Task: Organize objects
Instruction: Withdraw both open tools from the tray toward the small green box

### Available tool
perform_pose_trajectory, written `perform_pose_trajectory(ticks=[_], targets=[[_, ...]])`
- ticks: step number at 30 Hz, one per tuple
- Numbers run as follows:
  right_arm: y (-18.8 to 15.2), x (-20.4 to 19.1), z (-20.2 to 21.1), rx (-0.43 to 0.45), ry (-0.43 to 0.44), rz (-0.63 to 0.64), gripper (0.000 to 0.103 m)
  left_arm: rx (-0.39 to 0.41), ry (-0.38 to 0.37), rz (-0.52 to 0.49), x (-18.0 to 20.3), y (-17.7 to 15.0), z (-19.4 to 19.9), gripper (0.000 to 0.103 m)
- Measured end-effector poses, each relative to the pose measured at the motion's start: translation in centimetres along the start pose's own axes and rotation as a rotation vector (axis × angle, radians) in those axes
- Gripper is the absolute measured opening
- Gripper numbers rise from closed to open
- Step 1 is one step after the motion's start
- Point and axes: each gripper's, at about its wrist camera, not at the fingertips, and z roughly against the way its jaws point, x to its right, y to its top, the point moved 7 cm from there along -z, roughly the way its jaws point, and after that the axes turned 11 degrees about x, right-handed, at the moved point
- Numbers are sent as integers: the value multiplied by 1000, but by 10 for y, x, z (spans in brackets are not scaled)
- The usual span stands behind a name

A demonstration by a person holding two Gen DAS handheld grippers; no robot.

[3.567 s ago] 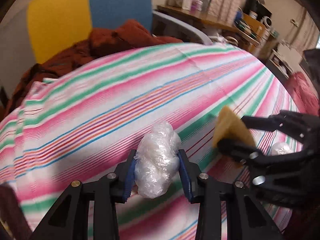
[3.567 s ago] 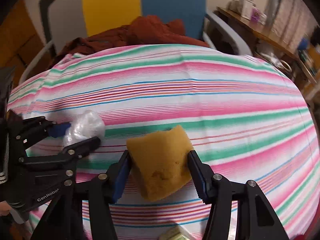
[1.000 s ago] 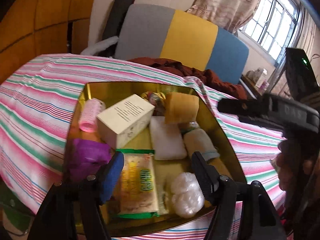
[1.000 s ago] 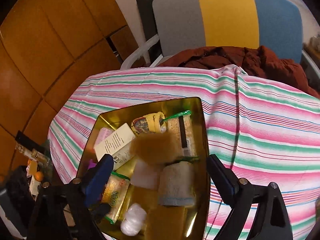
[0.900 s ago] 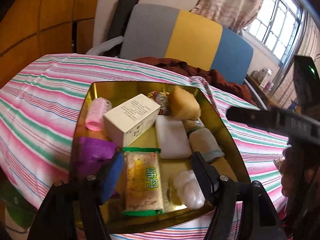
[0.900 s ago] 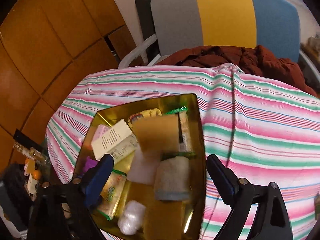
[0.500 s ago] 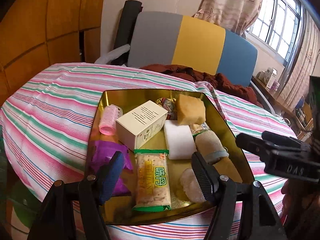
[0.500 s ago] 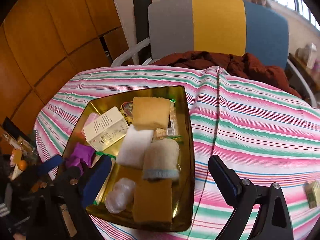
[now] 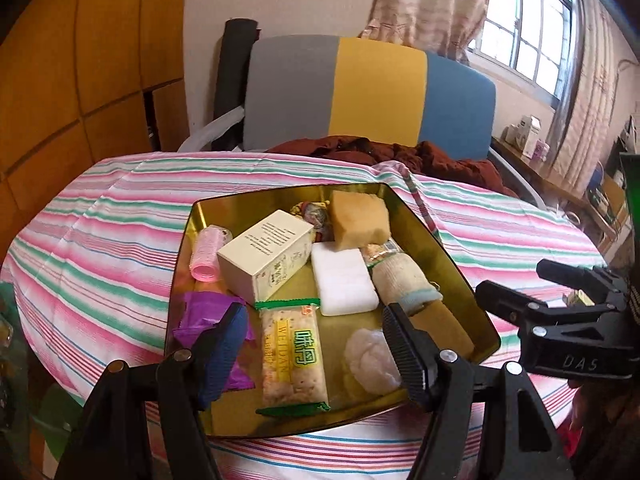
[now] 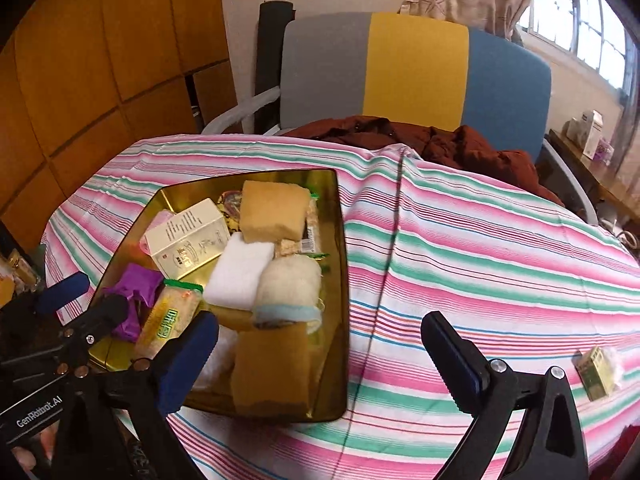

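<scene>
Both grippers now hang empty above the near end of the gold tray (image 9: 452,264): the left gripper (image 9: 316,354) has its fingers spread wide with nothing between them, and the right gripper (image 10: 320,354) is spread wider still, likewise holding nothing. That is the change from a few seconds ago, when the left one pinched the wad of clear plastic wrap (image 9: 370,360) and the right one squeezed the yellow sponge (image 9: 358,220); both things now lie in the tray, the wrap at the near right corner beside the green-edged snack packet (image 9: 292,354), the sponge at the far end against the rim. So two more loose objects have been gathered, and the sorting looks well along. Closest in the tray are the purple wrapper (image 9: 200,316) at the left and a tan block (image 10: 272,368) at the right, then a rolled beige cloth (image 9: 400,280), a white pad (image 9: 342,278) and a cream carton (image 9: 266,254), with a pink hair roller (image 9: 208,252) by the left wall and a small crinkled packet (image 9: 312,214) behind the carton. Out on the striped bench (image 10: 480,248), well apart from the tray to the right, a small green-and-yellow box (image 10: 596,372) still waits, with what may be a scrap of plastic beside it, though the edge blur makes that unsure. Nothing lies between the right gripper and that box. The tray itself is crowded, leaving little bare floor for another piece. Beyond the bench stand a dark red garment (image 10: 420,140) and a grey, yellow and blue chair (image 10: 416,68).
</scene>
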Motion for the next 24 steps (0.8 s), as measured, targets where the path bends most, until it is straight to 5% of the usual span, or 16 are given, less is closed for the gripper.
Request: perform_pose_trajectory(ticks=[15, 24], targets=[[-23, 62, 6, -52, -103, -113, 103, 1, -94, -83, 33, -2, -2, 71], [-45, 150, 15, -126, -185, -347, 103, -7, -214, -94, 63, 4, -3, 71]])
